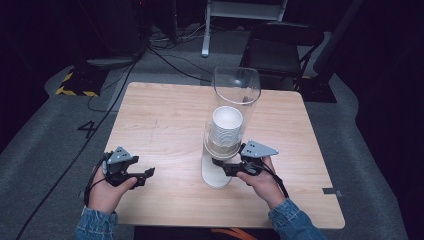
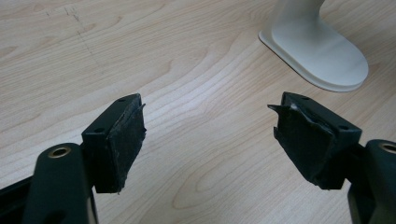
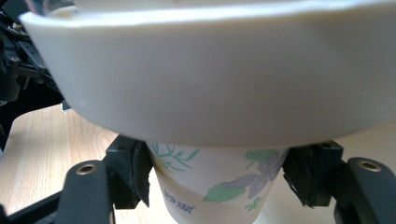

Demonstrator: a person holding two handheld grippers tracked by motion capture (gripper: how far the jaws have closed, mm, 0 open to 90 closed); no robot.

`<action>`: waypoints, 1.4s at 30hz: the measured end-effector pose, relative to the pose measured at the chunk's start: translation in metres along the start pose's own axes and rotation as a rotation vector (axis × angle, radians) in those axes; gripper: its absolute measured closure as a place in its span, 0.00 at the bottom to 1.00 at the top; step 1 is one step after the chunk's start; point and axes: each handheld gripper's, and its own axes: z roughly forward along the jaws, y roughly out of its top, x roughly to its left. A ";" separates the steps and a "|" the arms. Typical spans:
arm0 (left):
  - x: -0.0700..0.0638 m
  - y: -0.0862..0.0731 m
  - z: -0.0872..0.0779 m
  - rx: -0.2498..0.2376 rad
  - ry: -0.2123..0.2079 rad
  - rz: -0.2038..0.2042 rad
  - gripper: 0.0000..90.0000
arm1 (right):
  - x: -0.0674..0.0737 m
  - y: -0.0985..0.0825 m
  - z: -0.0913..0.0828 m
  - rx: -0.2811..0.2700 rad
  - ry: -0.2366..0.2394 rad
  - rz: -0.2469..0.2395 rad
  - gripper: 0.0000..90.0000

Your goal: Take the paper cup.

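a pale wooden table point(image 1: 165, 120) in a dark room holds a clear cup dispenser point(image 1: 235, 95). the right gripper point(image 3: 217, 179) is clamped on the lowest paper cup point(image 3: 210, 191) under its white collar point(image 3: 210, 84). the left gripper point(image 2: 208, 135) rests jaws apart, well left.

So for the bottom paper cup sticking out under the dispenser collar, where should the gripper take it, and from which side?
Grip the paper cup on its printed side wall just below the white collar, coming in level from the person's side, as the right gripper does. Only that tapered stretch hangs exposed; the clear tube encloses the stack above. One pad sits on each side, so a downward pull seems likely to free it.
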 end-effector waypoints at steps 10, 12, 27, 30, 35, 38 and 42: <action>0.001 0.000 0.000 0.003 -0.001 0.005 0.26 | -0.003 -0.002 0.001 -0.003 -0.001 -0.039 0.37; 0.001 -0.001 0.000 0.002 -0.001 0.003 0.27 | -0.003 -0.002 0.002 0.002 -0.007 -0.050 0.37; 0.005 -0.001 -0.002 -0.008 0.001 -0.002 0.27 | -0.009 -0.039 0.009 0.199 -0.014 -0.050 0.38; 0.004 -0.001 -0.003 -0.012 0.002 -0.008 0.27 | -0.010 -0.042 0.003 0.229 -0.016 -0.057 0.38; 0.004 -0.001 -0.002 -0.008 0.001 -0.009 0.27 | -0.013 -0.046 -0.011 0.290 -0.011 -0.086 0.38; 0.004 -0.001 -0.001 -0.007 -0.002 -0.011 0.27 | -0.016 -0.048 -0.022 0.304 -0.012 -0.086 0.38; 0.003 -0.001 0.001 0.002 -0.003 -0.006 0.27 | -0.020 -0.046 -0.043 0.301 -0.029 -0.071 0.38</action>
